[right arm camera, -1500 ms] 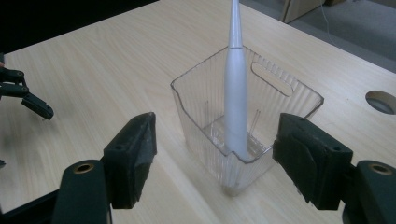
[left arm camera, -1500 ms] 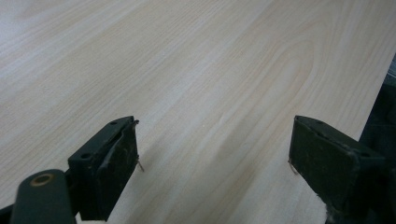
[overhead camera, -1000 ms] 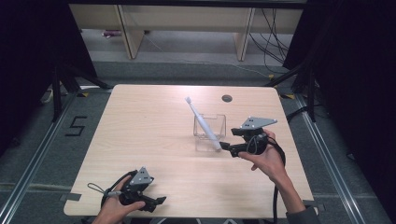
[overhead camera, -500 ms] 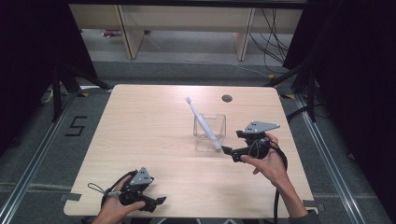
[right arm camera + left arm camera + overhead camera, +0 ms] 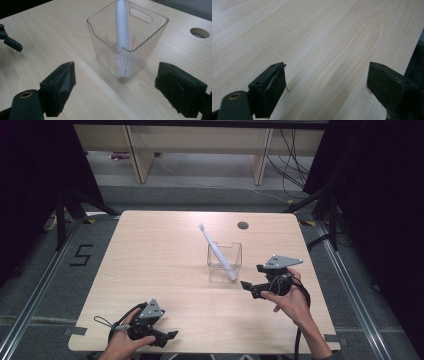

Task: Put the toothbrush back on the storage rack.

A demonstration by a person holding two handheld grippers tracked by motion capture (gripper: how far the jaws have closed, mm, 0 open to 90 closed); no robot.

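A clear ribbed plastic container [image 5: 225, 261] stands right of the table's middle. A white toothbrush [image 5: 216, 251] leans in it, head up and tilted to the far left. My right gripper [image 5: 251, 279] is just to the container's right, open, with nothing between its jaws. In the right gripper view the container [image 5: 130, 37] and the toothbrush handle [image 5: 122, 25] stand a short way ahead of the right gripper [image 5: 125, 92], apart from it. My left gripper [image 5: 167, 338] rests open near the front edge. In the left gripper view its jaws [image 5: 327, 87] frame bare wood.
The light wooden table [image 5: 150, 265] has a round cable hole [image 5: 243, 225] at the back right. Beyond its far edge stand pale shelf units [image 5: 135, 150] on a grey floor. The left gripper's jaw tip [image 5: 10, 41] appears at the far left of the right gripper view.
My right gripper has drawn back a little from the container toward the near side of the table. The left gripper, container and toothbrush stay where they were.
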